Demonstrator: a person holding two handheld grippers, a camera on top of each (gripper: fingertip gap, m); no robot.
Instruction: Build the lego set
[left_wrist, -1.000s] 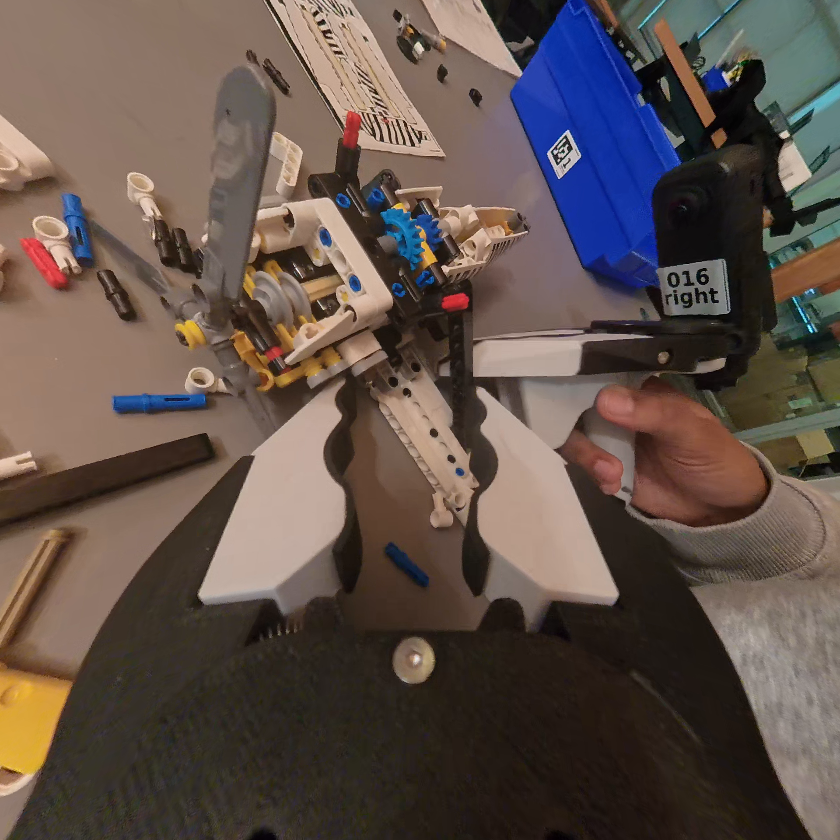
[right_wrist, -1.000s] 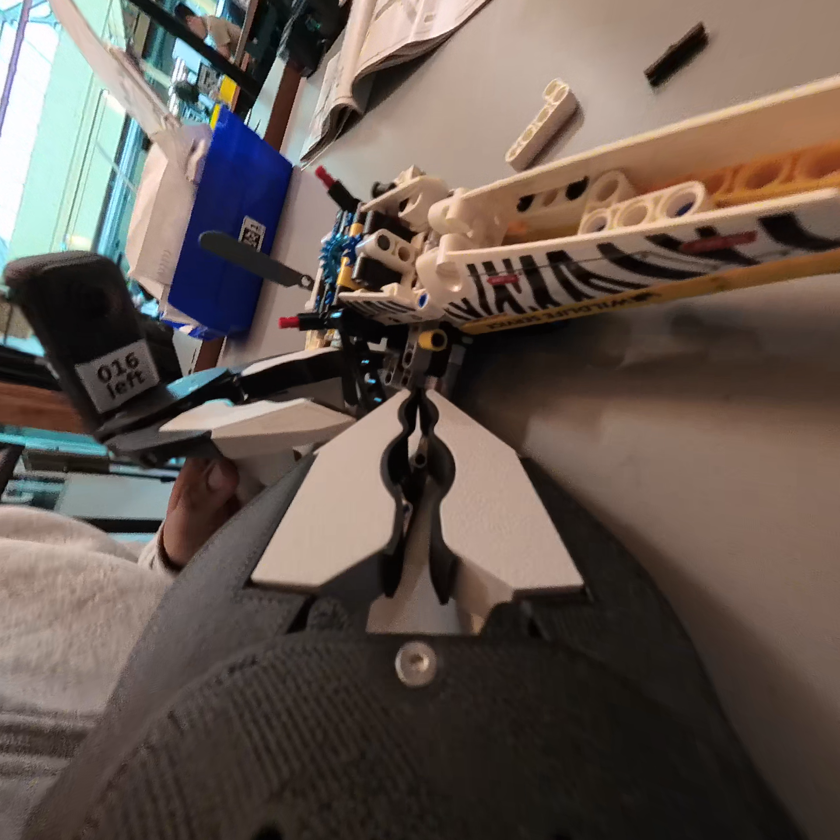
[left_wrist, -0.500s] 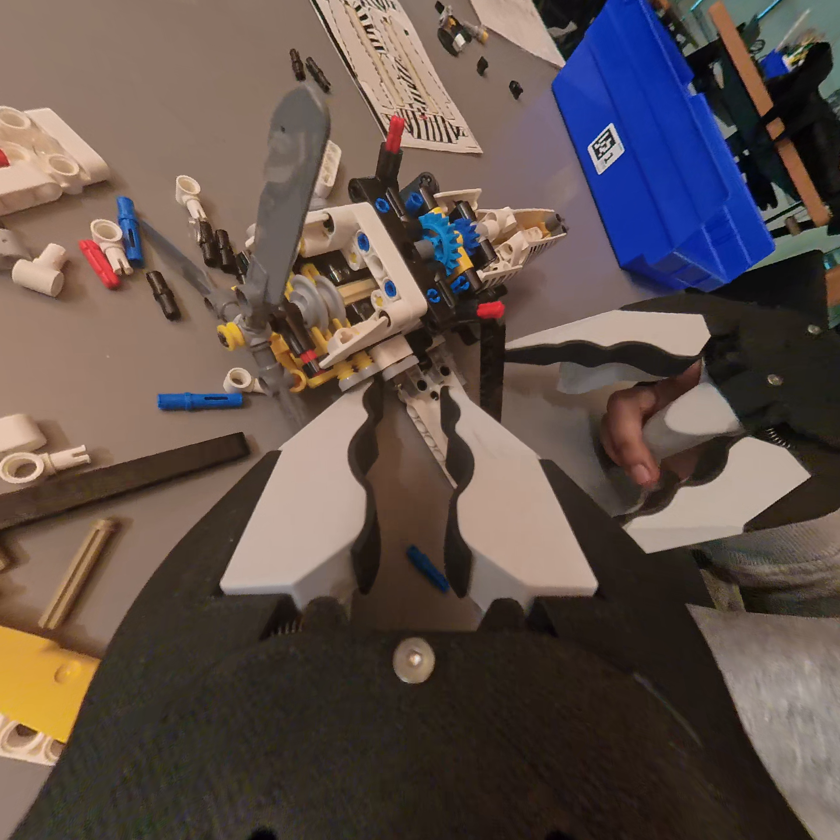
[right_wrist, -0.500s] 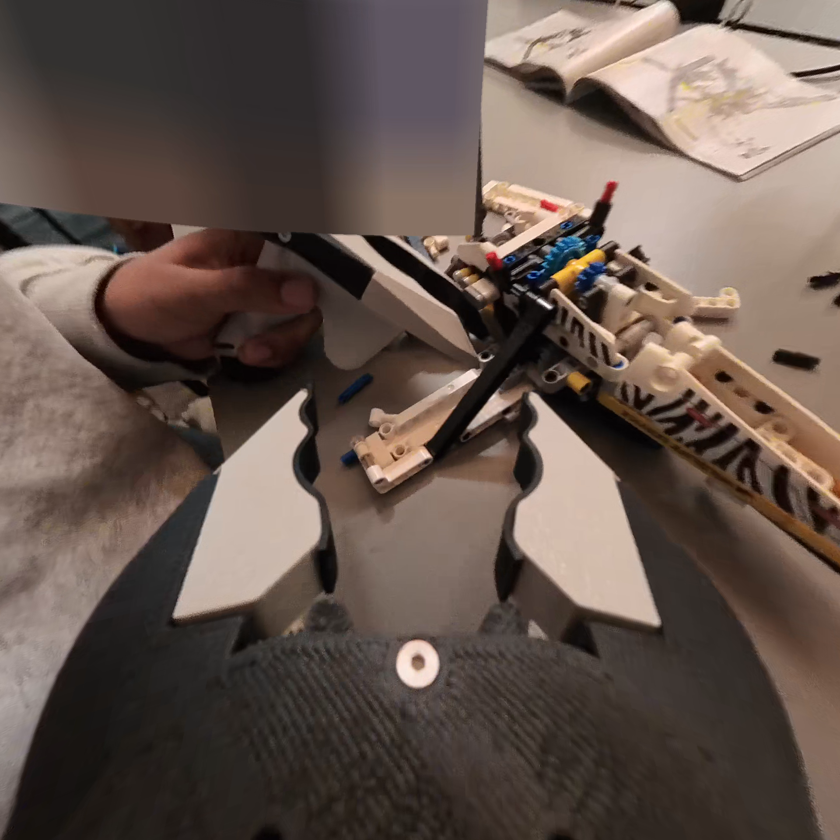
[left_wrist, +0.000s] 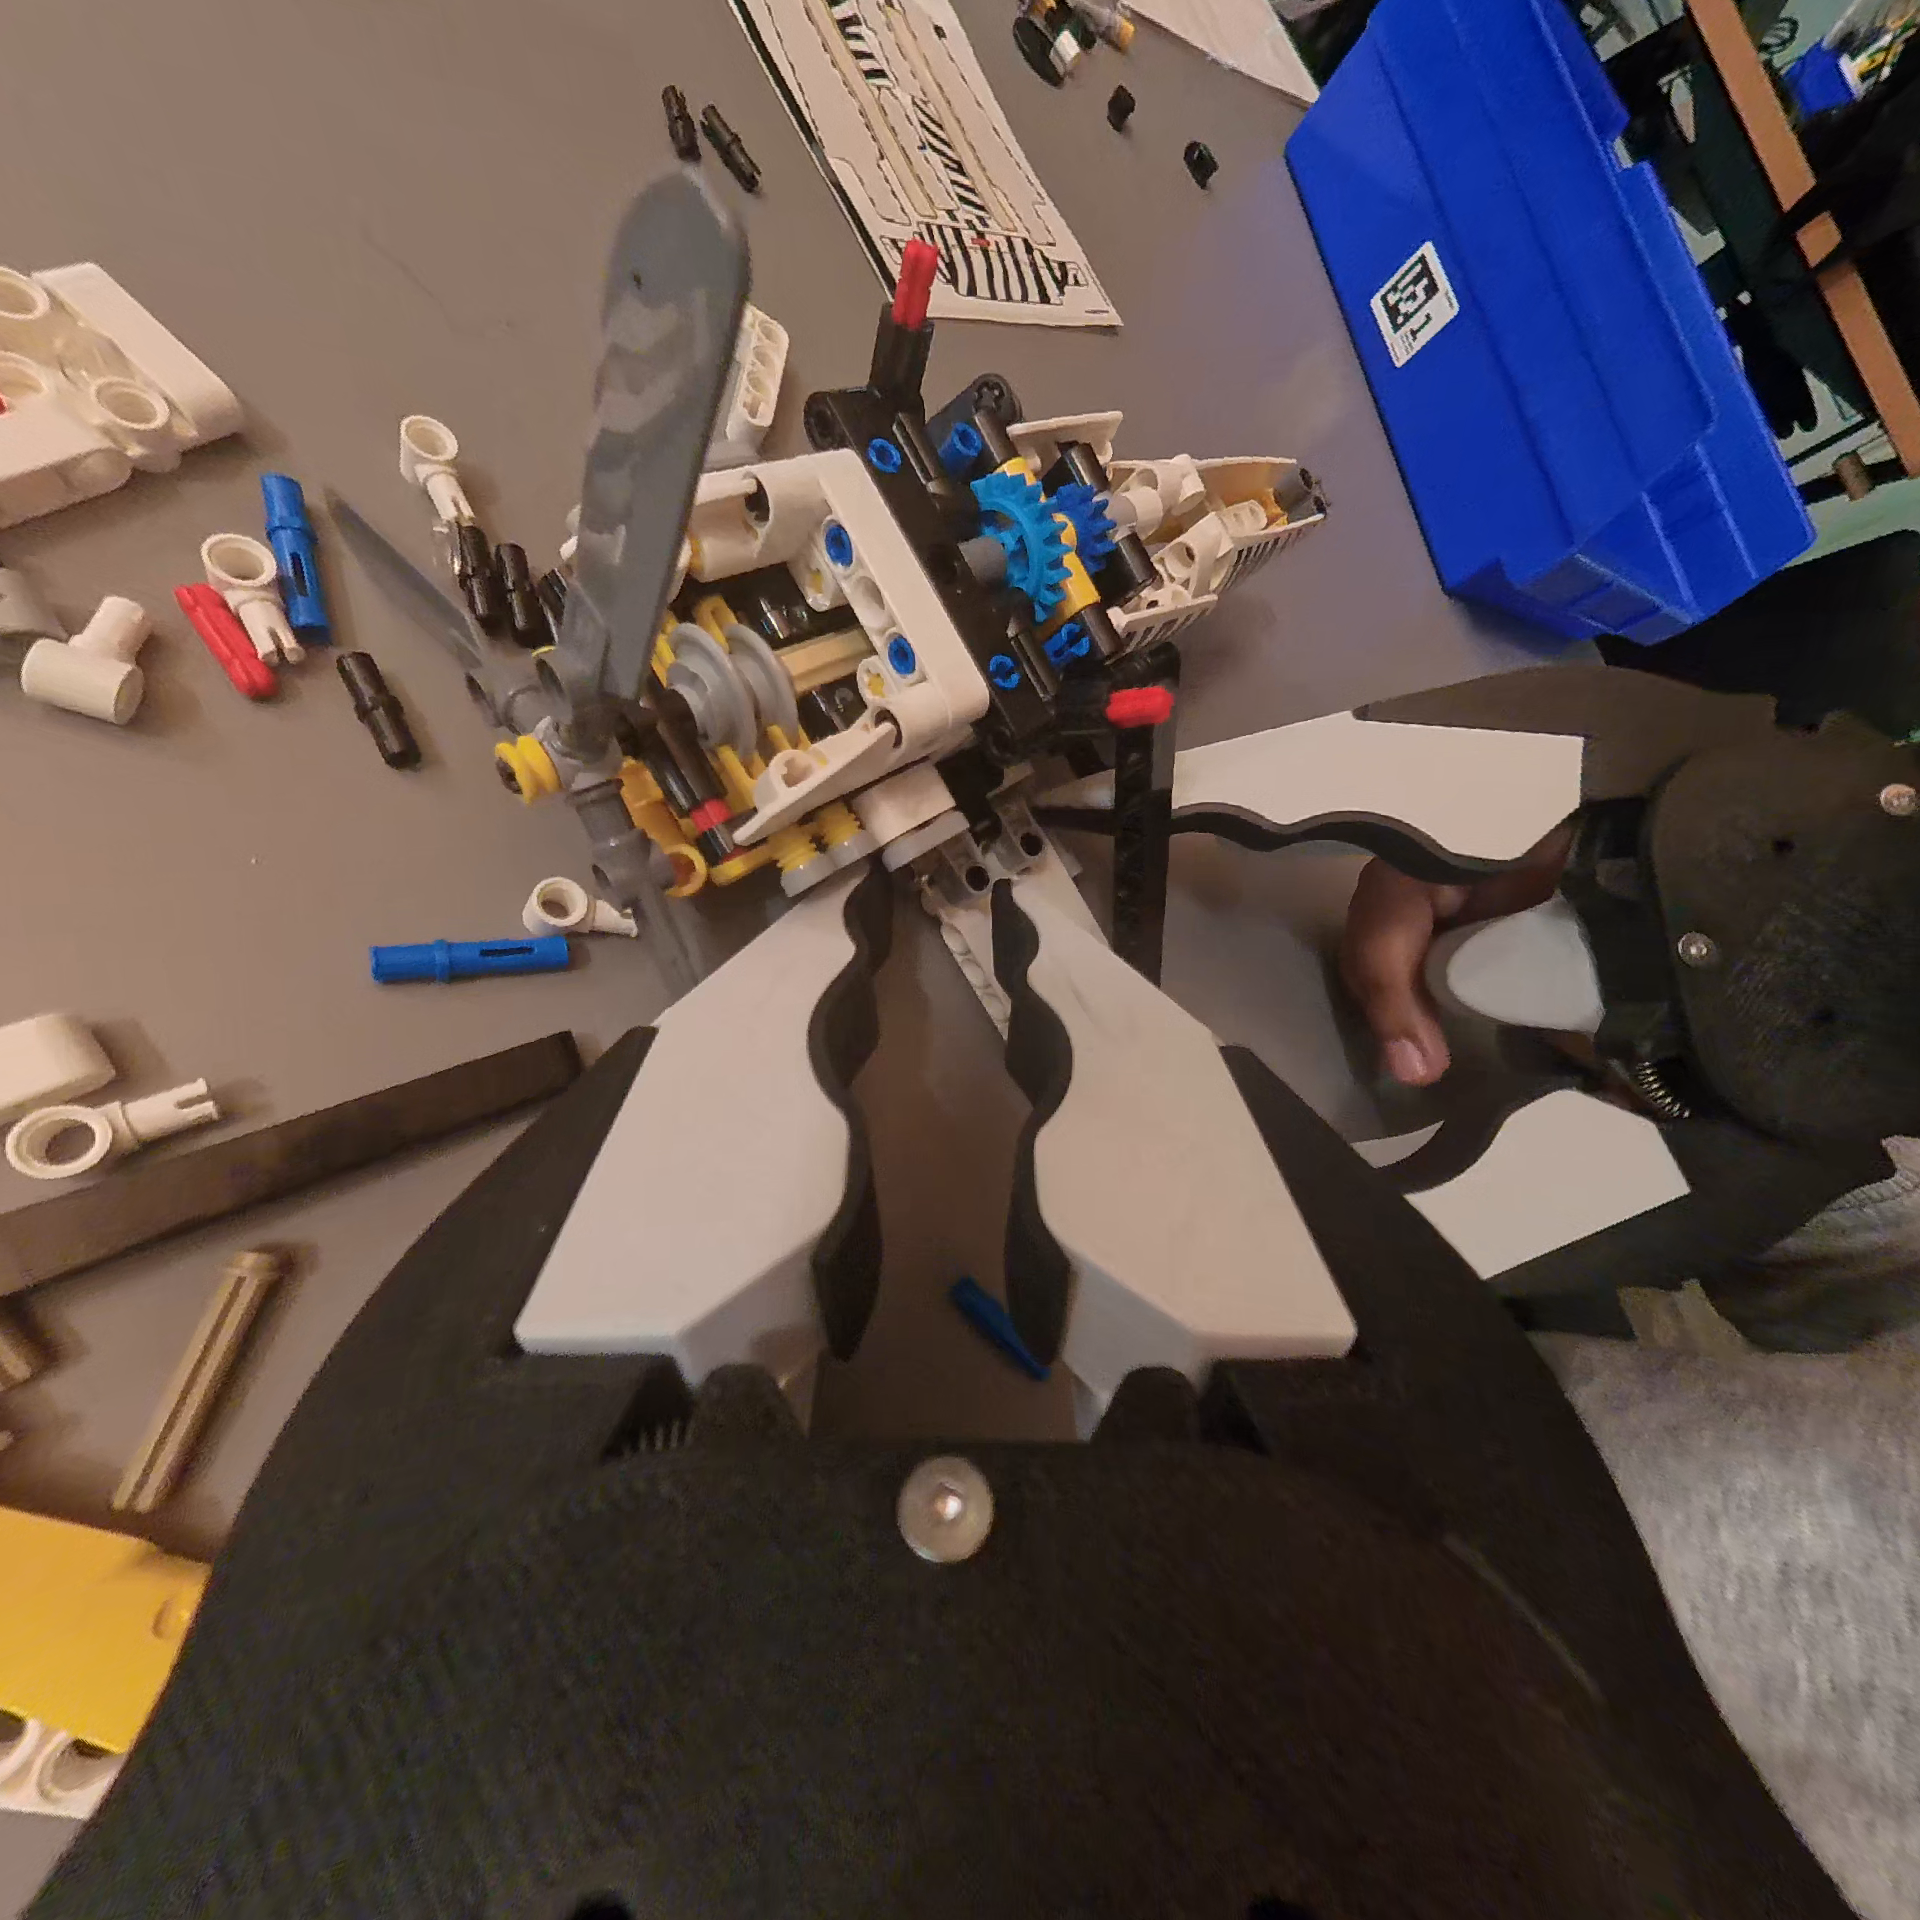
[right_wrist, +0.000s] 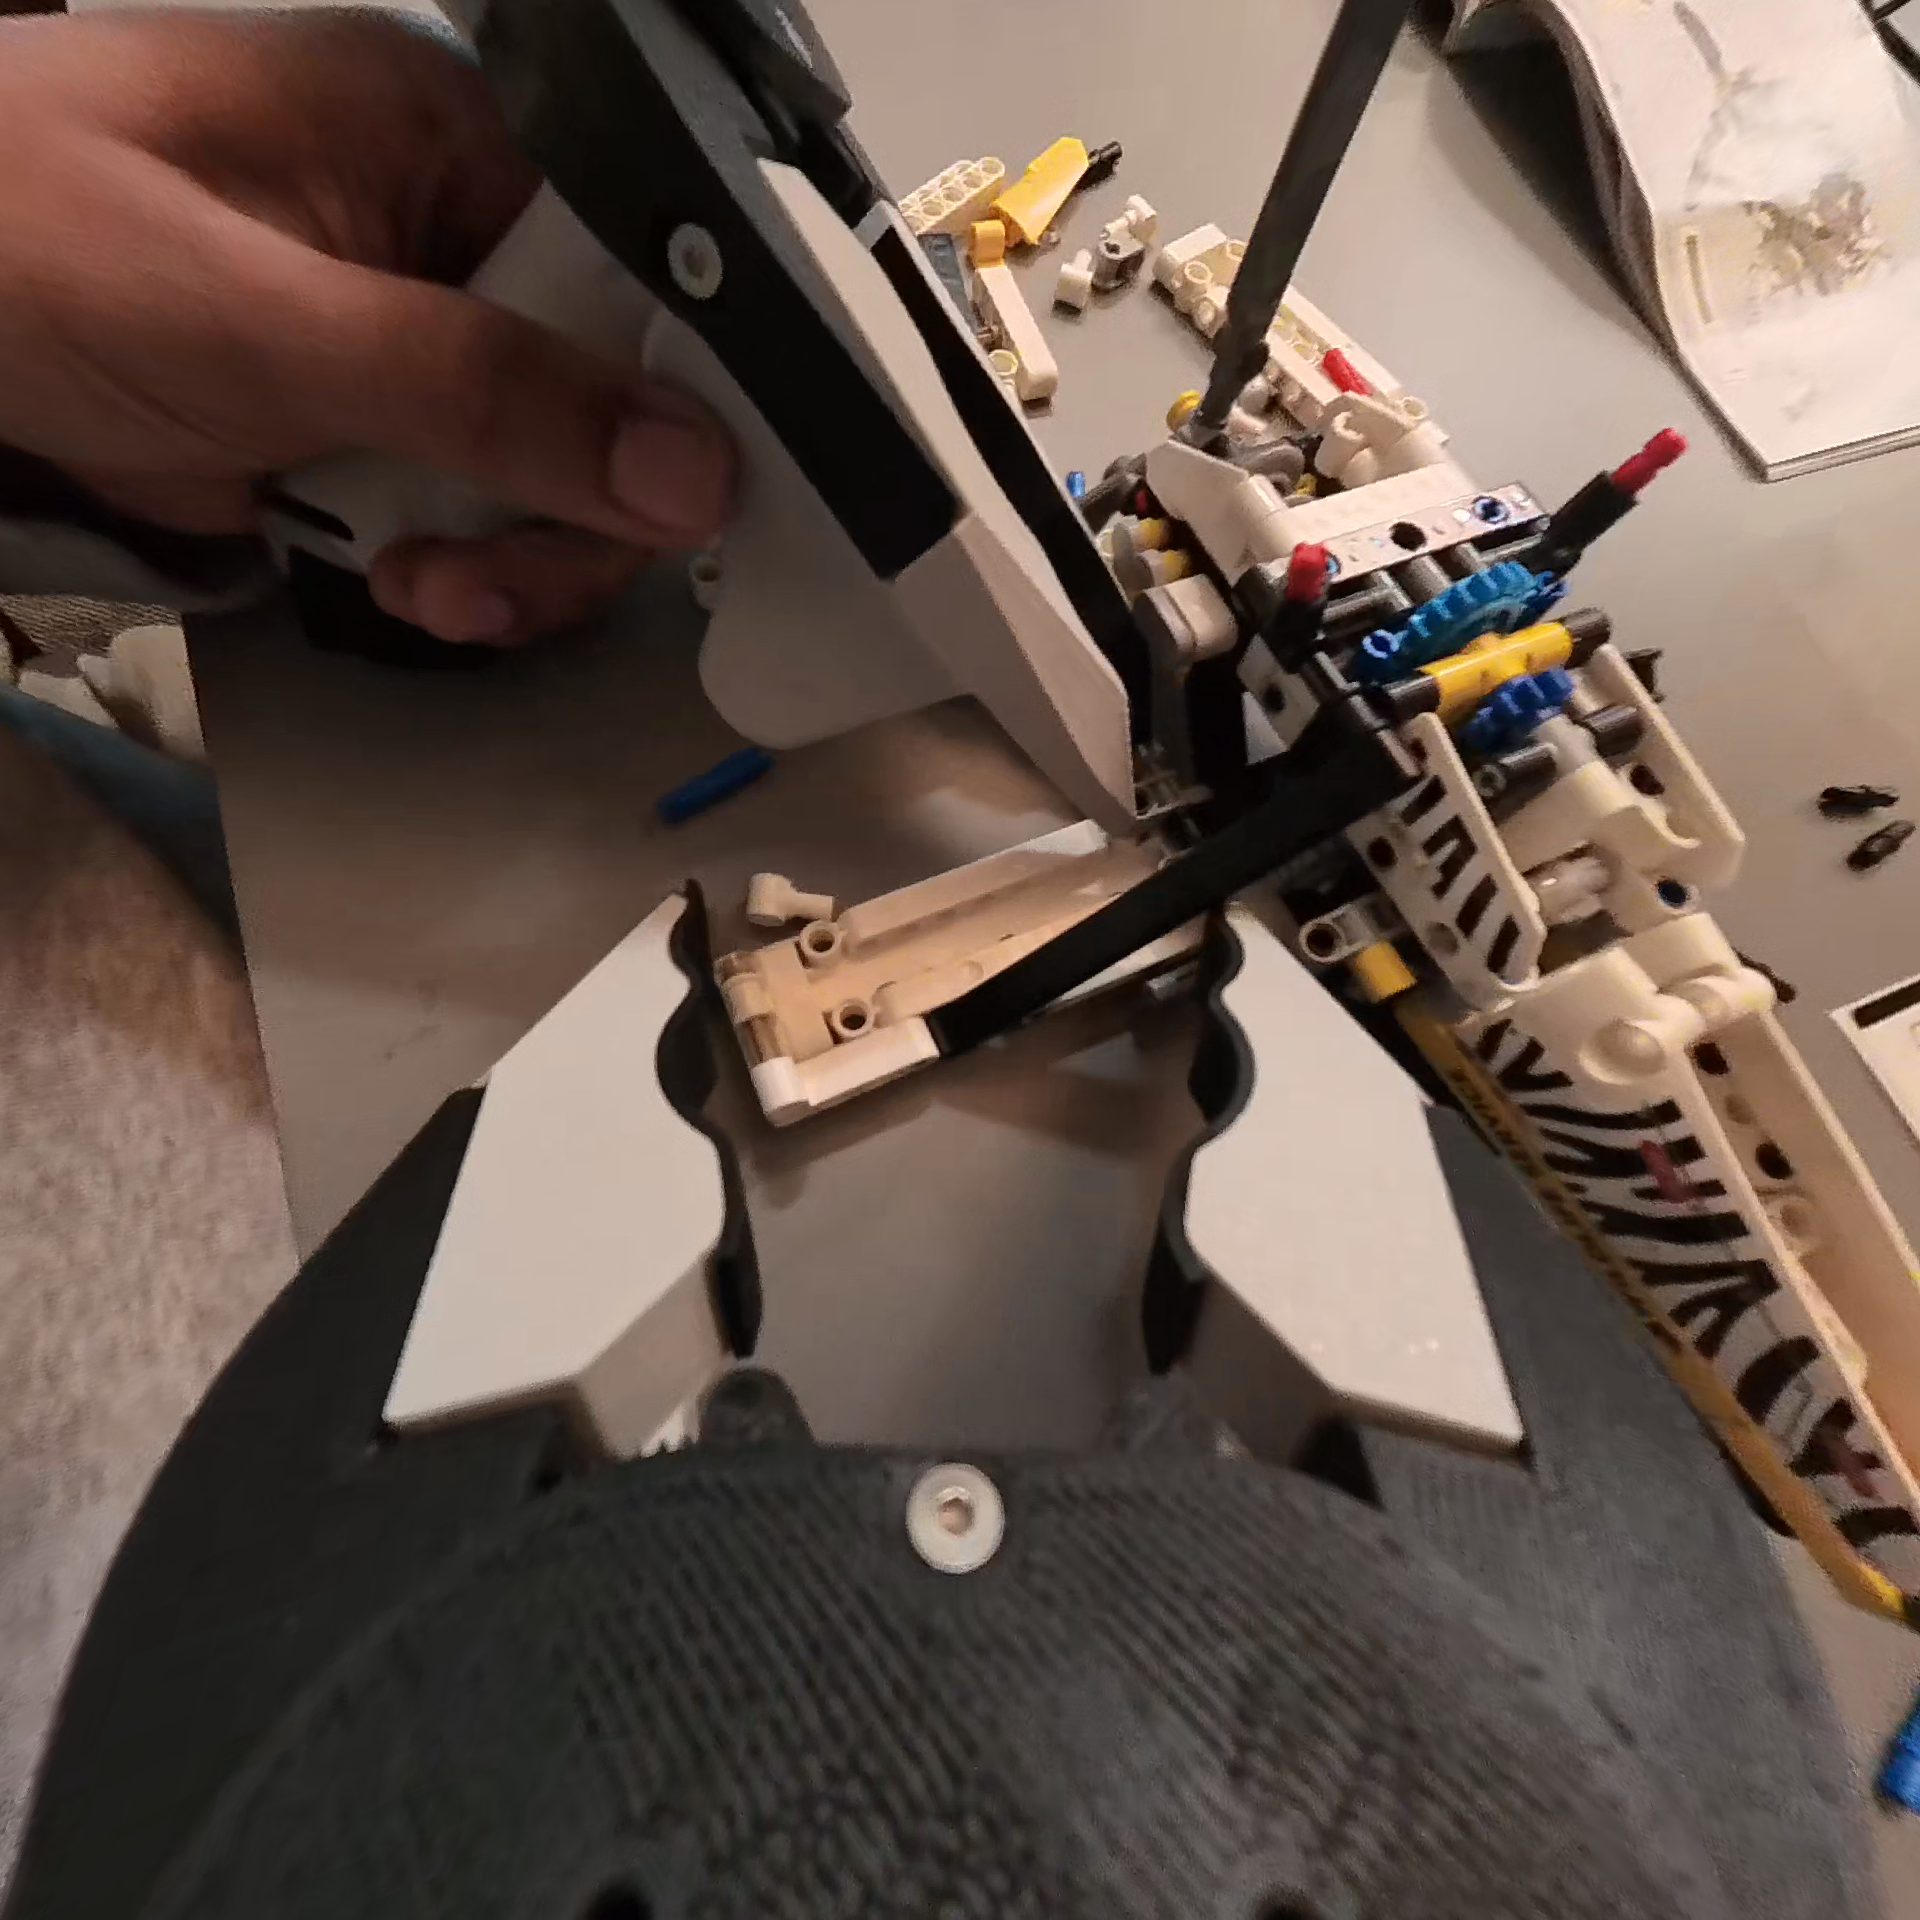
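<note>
1. Left wrist view only: grey propeller blade (left_wrist: 657, 436) rising toward 12 o'clock off the lego model (left_wrist: 883, 634); blue bin (left_wrist: 1538, 343) with a coded white sticker at 1 o'clock; loose pins (left_wrist: 468, 958) at 9 o'clock on the table (left_wrist: 260, 208).
2. Right wrist view only: zebra-striped tail boom (right_wrist: 1621, 1195) running to 4 o'clock; open booklet (right_wrist: 1766, 187) at 1 o'clock.
3. Left gripper (left_wrist: 940, 904) jaws slightly apart, tips touching model's underside; grip unclear.
4. Right gripper (right_wrist: 956, 925) jaws wide apart, flanking white hinged panel (right_wrist: 914, 977).
5. Writing: not transcribed.
</note>
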